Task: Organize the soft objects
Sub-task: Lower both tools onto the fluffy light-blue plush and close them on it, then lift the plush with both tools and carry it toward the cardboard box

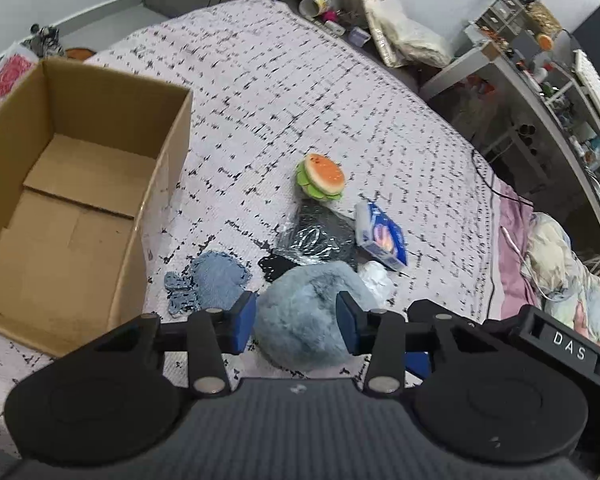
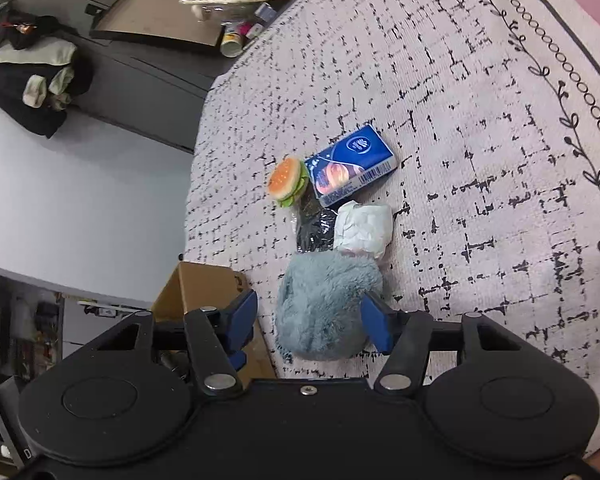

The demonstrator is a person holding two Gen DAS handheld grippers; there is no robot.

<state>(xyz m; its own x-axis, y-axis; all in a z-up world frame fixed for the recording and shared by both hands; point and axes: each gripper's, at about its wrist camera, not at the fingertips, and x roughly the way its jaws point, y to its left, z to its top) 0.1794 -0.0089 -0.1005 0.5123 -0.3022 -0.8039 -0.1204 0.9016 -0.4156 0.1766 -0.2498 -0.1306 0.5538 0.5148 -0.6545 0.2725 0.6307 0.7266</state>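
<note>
A fluffy grey-blue plush (image 1: 304,316) lies on the patterned bedspread (image 1: 284,92). My left gripper (image 1: 296,322) is open, its blue pads on either side of the plush. My right gripper (image 2: 312,322) is also open around the same plush (image 2: 324,312). Beyond it lie a burger toy (image 1: 322,178) (image 2: 288,182), a blue tissue pack (image 1: 382,236) (image 2: 350,170), a white wad (image 2: 364,230) (image 1: 376,280), a black shiny packet (image 1: 316,236) (image 2: 314,230) and a blue knitted piece (image 1: 208,284).
An open, empty cardboard box (image 1: 60,200) stands on the bed at the left; its corner shows in the right wrist view (image 2: 198,292). Cluttered shelves (image 1: 560,92) stand to the right of the bed. A crumpled blanket (image 1: 564,264) lies at the right edge.
</note>
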